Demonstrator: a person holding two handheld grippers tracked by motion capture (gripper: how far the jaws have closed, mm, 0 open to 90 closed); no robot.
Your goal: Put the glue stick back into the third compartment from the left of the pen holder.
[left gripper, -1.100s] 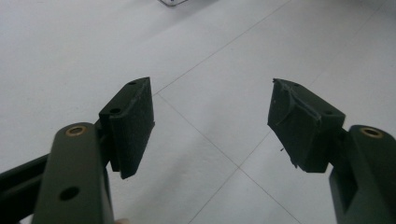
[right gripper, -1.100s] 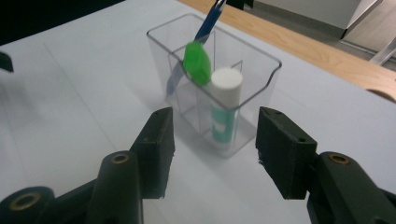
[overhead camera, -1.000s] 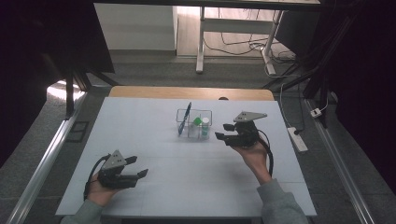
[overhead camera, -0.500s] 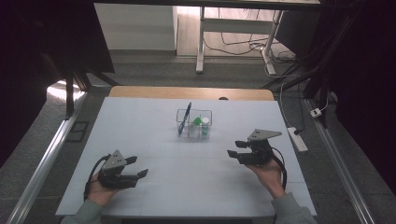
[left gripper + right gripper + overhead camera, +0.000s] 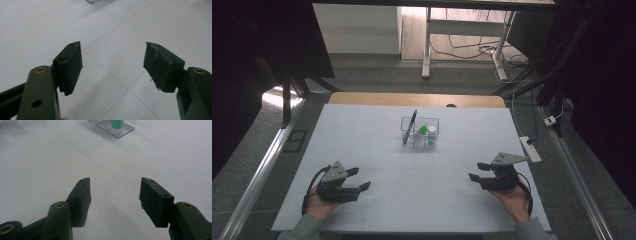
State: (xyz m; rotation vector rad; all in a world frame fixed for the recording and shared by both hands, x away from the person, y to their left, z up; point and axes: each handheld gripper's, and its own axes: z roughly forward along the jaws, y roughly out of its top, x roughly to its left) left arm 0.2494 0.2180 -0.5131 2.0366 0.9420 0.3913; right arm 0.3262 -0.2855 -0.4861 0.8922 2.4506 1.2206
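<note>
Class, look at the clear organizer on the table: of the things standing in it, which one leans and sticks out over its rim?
The dark blue pen at the organizer's left end: long, thin, tilted; the green items beside it are short.

table (image 5: pixel 377 150) – matt white, smooth; organizer (image 5: pixel 432 121) – clear glossy plastic; hand-held gripper pads (image 5: pixel 72 65) – matt black

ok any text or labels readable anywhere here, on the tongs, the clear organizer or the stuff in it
None can be read.
Clear organizer: no lettering visible.
Green bottle inside it: any label too small to read.
Left tongs and right tongs: plain black, no markings.
</note>
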